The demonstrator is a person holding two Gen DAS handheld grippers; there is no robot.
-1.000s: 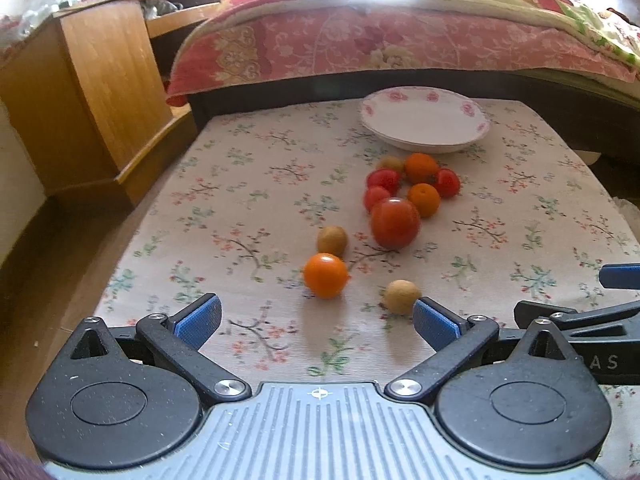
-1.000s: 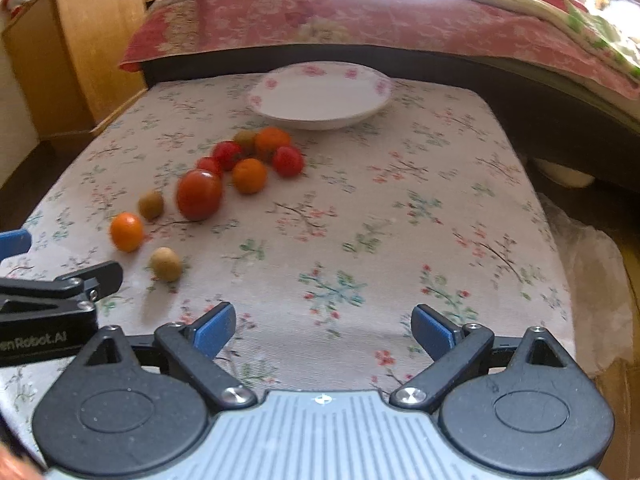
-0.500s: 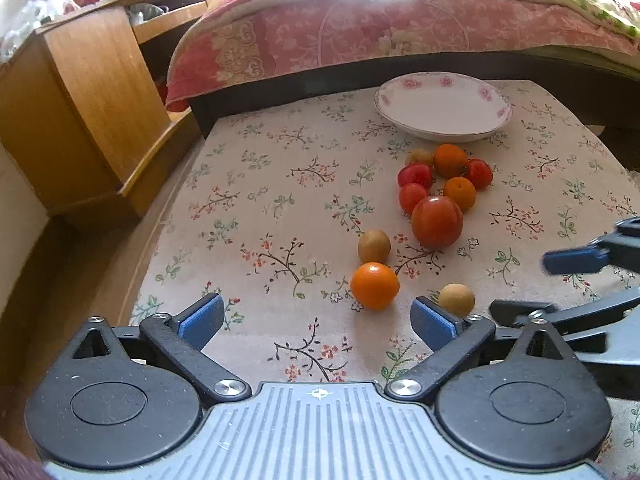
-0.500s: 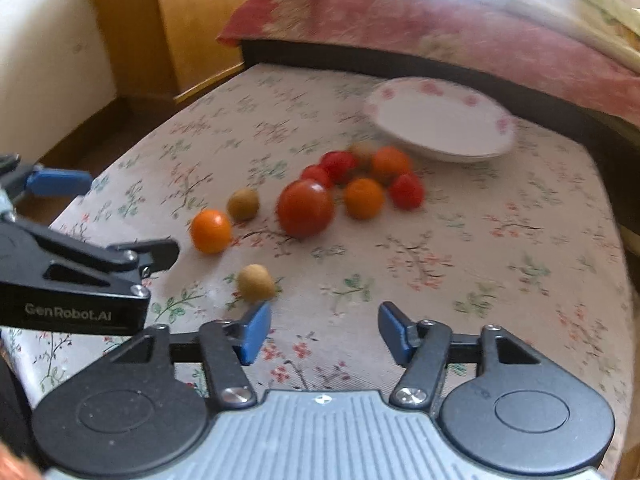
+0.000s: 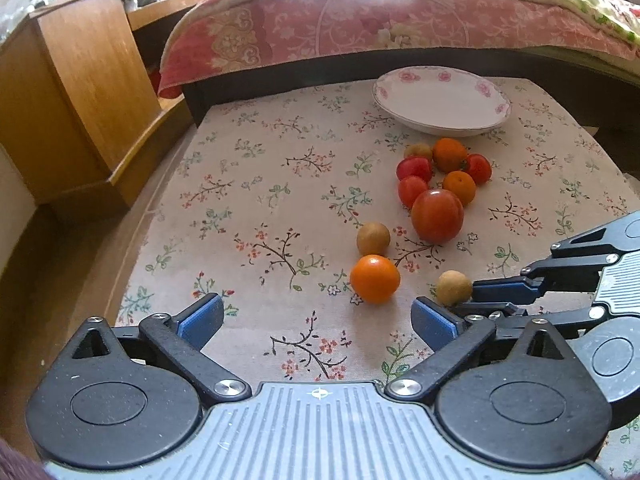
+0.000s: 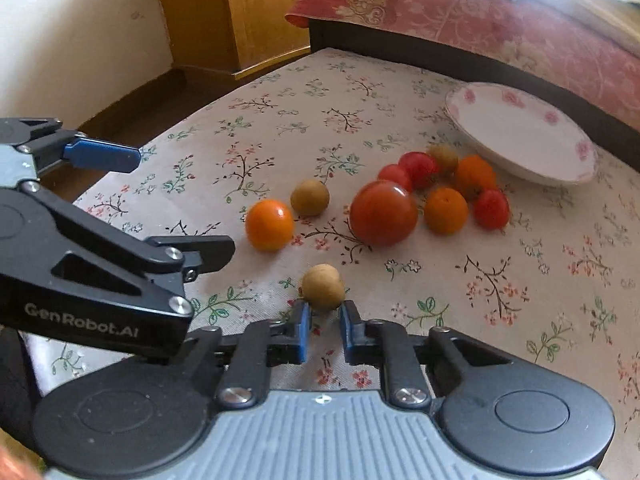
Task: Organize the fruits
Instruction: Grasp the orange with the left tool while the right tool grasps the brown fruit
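A small brown fruit (image 6: 323,290) lies on the flowered cloth nearest me. My right gripper (image 6: 324,314) is closing on it, and its blue pads (image 6: 303,320) pinch the fruit's lower sides. In the left wrist view that same fruit (image 5: 453,288) sits at the tip of the right gripper (image 5: 472,300), which comes in from the right. My left gripper (image 5: 316,316) hangs open over bare cloth, just short of an orange tomato (image 5: 375,279). Beyond lie another brown fruit (image 5: 373,239), a big red tomato (image 5: 437,216) and a cluster of small red and orange fruits (image 5: 444,168).
A white plate with pink flowers (image 5: 442,100) stands at the table's far end, behind the cluster. A bed with a red cover (image 5: 360,20) runs along the back. A wooden cabinet (image 5: 80,88) stands at the left, off the table's edge.
The right gripper swung left toward the near brown fruit, and its jaws went from wide open to pinching it. The left gripper drifted slightly and stayed open.
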